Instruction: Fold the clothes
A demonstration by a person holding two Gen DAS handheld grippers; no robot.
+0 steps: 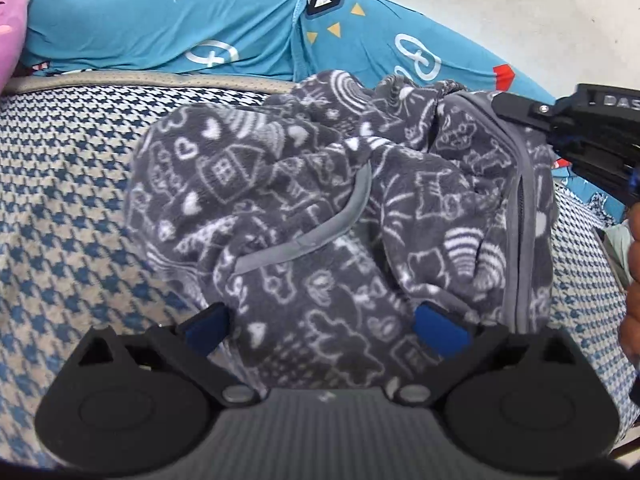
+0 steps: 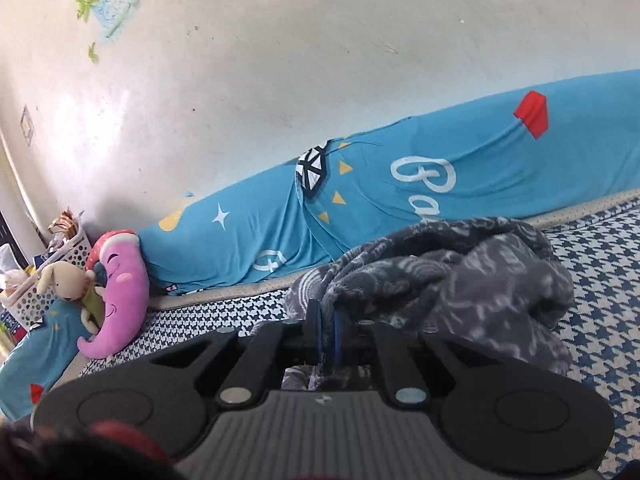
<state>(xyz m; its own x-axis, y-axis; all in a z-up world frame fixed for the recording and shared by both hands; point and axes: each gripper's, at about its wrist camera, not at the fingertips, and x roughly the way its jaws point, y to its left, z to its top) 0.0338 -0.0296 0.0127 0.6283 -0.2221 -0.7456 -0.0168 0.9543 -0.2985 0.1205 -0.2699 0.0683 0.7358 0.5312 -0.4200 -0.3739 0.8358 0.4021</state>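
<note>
A grey fleece garment (image 1: 320, 200), printed with white hearts, houses and striped shapes, is seen bunched in the centre of the left wrist view on a blue-and-cream houndstooth bed cover (image 1: 68, 184). The left gripper (image 1: 322, 326) is seen at the lower middle of that frame with its blue-padded fingers (image 1: 440, 330) spread wide, one on each side of the lower part of the garment; the fleece lies between the jaws and runs down to the gripper body, but it is not pinched by them. A grey trim band (image 1: 320, 232) is seen curving across the middle of the fabric, and a zip edge (image 1: 524, 208) runs down the right side of the bundle.

The right gripper (image 1: 520, 114) is seen entering from the upper right of the left wrist frame, its tip meeting the top right corner of the garment. In the right wrist view the right gripper (image 2: 326, 334) sits at the lower middle, its fingers pressed together on an edge of the fleece, and the rest of the garment (image 2: 460, 280) is piled above and to the right of the tips, raised off the houndstooth cover (image 2: 600, 280).

A blue printed sheet (image 2: 380, 208) is seen draped along the wall behind the bed. At the left of the right wrist frame a pink moon cushion (image 2: 120, 292), a beige plush toy (image 2: 68, 280) and a white perforated basket (image 2: 52, 272) are seen together.
</note>
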